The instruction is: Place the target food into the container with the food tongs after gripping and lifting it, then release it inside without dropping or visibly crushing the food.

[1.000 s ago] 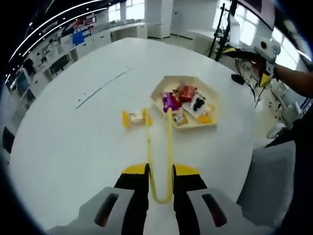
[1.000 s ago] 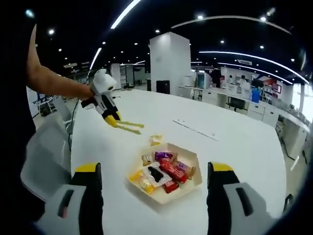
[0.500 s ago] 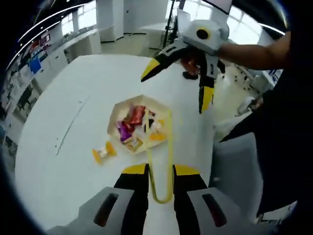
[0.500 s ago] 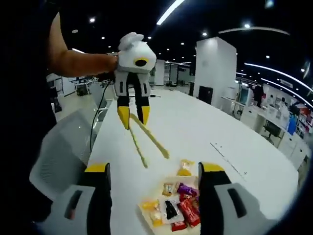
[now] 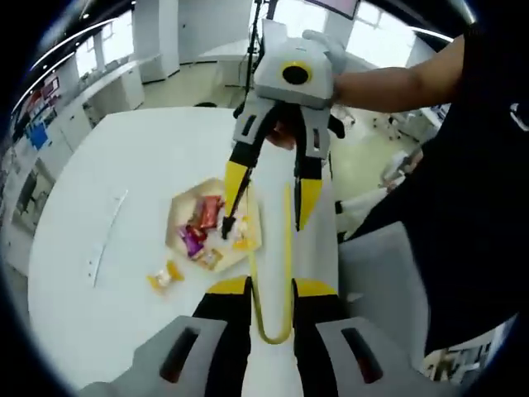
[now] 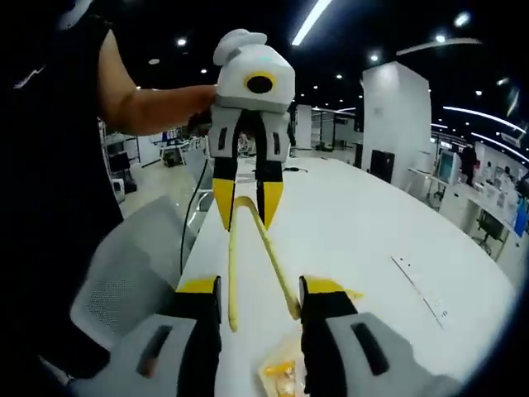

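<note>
My left gripper is shut on the bend of the yellow food tongs, whose two arms reach forward over the white table. My right gripper comes in from above, open, one yellow fingertip on each side of the tongs' arms. In the right gripper view my right gripper flanks the tips of the tongs, and my left gripper faces it. A beige hexagonal tray holds several wrapped snacks. One yellow-wrapped snack lies on the table beside the tray.
The round white table has free room left of the tray. A grey mesh chair stands at the table's edge. A person's bare arm holds the left gripper. Desks and shelves stand far behind.
Both hands have come together: the right gripper now straddles the tongs' tips and its jaws stand narrower than before. The left gripper still holds the tongs. The snacks and tray lie as they were.
</note>
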A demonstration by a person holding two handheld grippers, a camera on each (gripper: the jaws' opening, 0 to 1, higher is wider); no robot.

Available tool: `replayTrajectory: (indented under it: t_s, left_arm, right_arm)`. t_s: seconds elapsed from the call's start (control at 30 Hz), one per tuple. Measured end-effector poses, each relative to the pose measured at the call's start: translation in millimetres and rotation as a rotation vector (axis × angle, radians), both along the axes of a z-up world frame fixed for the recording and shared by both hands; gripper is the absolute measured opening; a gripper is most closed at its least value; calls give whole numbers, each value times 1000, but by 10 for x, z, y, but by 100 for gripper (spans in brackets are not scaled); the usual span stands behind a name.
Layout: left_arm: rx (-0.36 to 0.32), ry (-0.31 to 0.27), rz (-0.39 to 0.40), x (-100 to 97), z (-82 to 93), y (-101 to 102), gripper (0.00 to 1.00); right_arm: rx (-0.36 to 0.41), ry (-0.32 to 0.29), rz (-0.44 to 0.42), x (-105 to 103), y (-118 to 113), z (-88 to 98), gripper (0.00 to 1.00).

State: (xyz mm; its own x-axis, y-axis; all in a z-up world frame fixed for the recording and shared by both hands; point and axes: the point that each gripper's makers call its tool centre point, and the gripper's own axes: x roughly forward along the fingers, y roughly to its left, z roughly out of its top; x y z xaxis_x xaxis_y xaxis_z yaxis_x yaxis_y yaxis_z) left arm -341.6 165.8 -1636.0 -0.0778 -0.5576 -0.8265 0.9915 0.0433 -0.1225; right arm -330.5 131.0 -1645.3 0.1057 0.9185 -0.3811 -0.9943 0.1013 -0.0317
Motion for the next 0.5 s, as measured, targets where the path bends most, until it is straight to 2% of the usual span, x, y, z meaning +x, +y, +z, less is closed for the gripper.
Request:
replayTrajectory:
  t_s: [0.1, 0.2, 0.27, 0.4, 0.47, 0.5]
  left_arm:
    - [-2, -2, -9, -2, 15, -8, 13]
    - [-24, -18, -6, 30, 41, -17, 12]
    - [-51, -37, -31, 34, 69, -29, 12]
    - [-73, -37, -32, 31, 44, -15, 12]
    - [-127, -45, 4, 80, 82, -52, 14]
    - [-181, -55, 33, 137, 137, -88, 20]
  right_arm:
    - [-1, 3, 4, -11, -5, 11, 29]
    - [-6, 8, 2, -17, -23, 20, 16]
    - [-14, 17, 18, -54, -18, 24, 8]
    - [-39, 17, 22, -97, -13, 43, 5]
    - [-26, 41, 4, -81, -31, 78, 4]
    - [-10, 48, 0, -67, -39, 106, 4]
